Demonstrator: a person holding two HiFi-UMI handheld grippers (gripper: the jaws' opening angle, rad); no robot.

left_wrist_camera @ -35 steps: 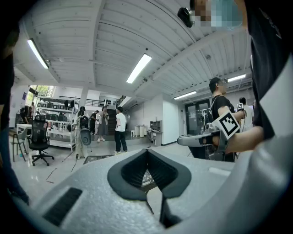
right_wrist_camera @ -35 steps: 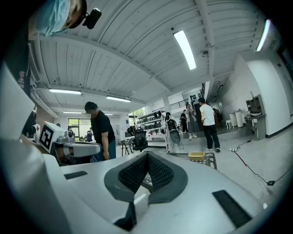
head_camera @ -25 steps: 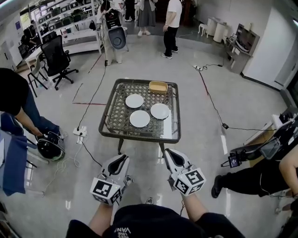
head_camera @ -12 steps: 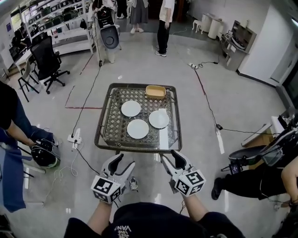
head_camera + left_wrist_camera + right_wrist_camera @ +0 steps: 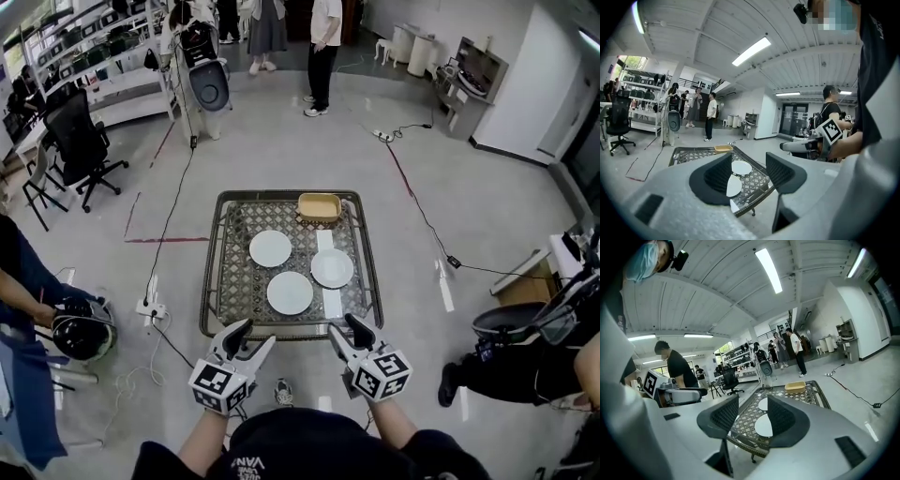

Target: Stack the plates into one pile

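**Tongs newly opened, closing in on the unstacked plates**

Head view: left tongs (image 5: 258, 333) and right tongs (image 5: 343, 325) have reached the tabletop's (image 5: 217, 272) near edge. The nearest plate (image 5: 291, 292), far plate (image 5: 271, 248) and right-side plate (image 5: 332, 268) lie apart, none stacked. Left gripper view: the left tongs (image 5: 747, 171) have just opened from shut and are empty. Right gripper view: the right tongs (image 5: 751, 420) did likewise, then eased in slightly. A first pickup looks imminent.

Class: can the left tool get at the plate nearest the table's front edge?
Probably yes. The left tool, jaws just opened and empty, sits short of the table; nothing lies between it and that plate.
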